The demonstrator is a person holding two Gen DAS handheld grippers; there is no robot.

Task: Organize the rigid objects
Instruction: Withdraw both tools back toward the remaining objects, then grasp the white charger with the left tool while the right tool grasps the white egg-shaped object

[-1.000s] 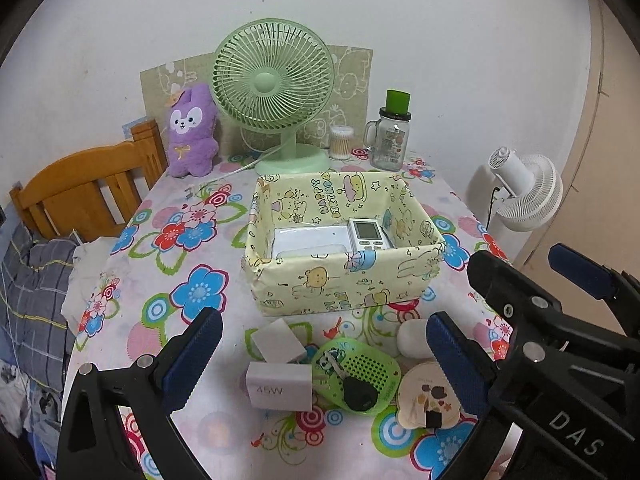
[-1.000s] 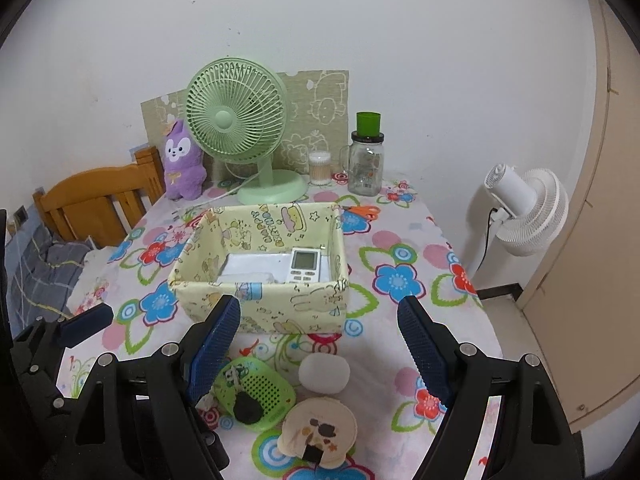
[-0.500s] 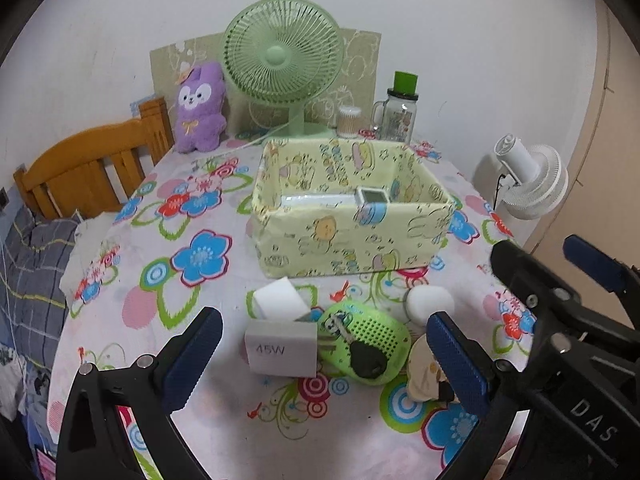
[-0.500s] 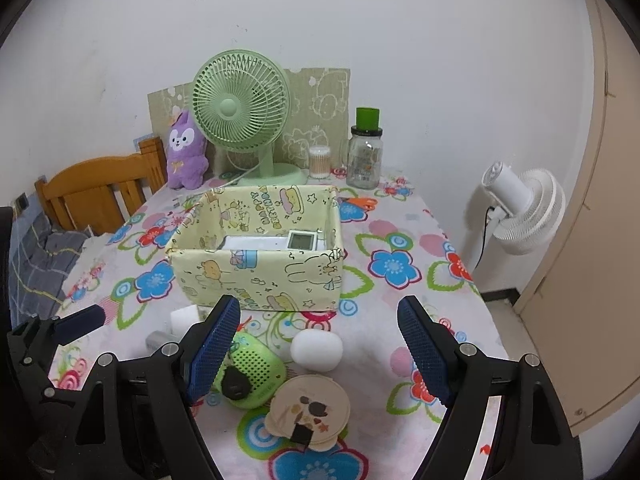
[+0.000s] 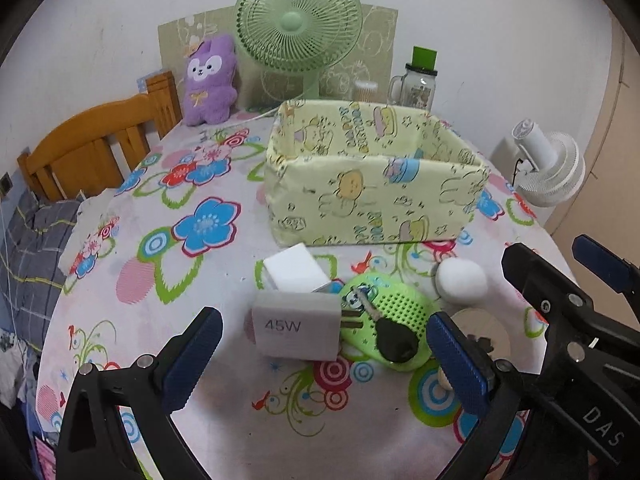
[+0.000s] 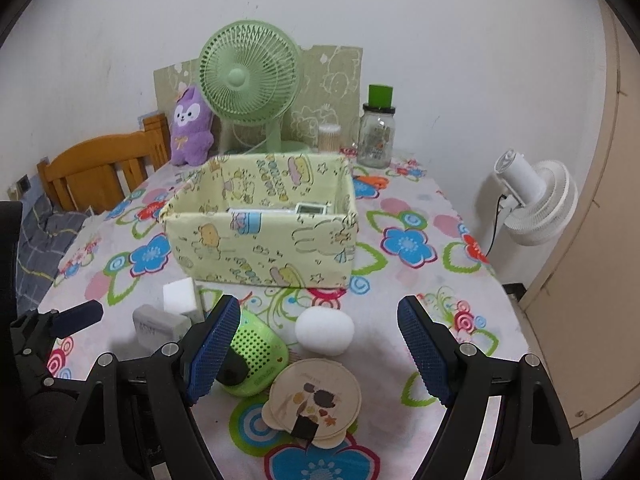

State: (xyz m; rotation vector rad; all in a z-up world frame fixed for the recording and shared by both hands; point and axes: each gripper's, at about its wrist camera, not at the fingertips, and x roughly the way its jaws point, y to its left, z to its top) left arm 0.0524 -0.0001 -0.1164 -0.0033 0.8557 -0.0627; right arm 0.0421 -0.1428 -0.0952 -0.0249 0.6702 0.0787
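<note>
Floral tablecloth (image 5: 132, 280), yellow box (image 5: 376, 204) far. Lower and closer than a second ago: left gripper (image 5: 324, 356), fingers wide, empty, framing the near charger (image 5: 298, 330); right gripper (image 6: 320, 354) wide, empty. Likely pickup next.

two fans (image 6: 249, 80), one box (image 6: 264, 240), one key (image 5: 390, 338).

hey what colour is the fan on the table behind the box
Pale green fan, clearest in the right wrist view.
</note>
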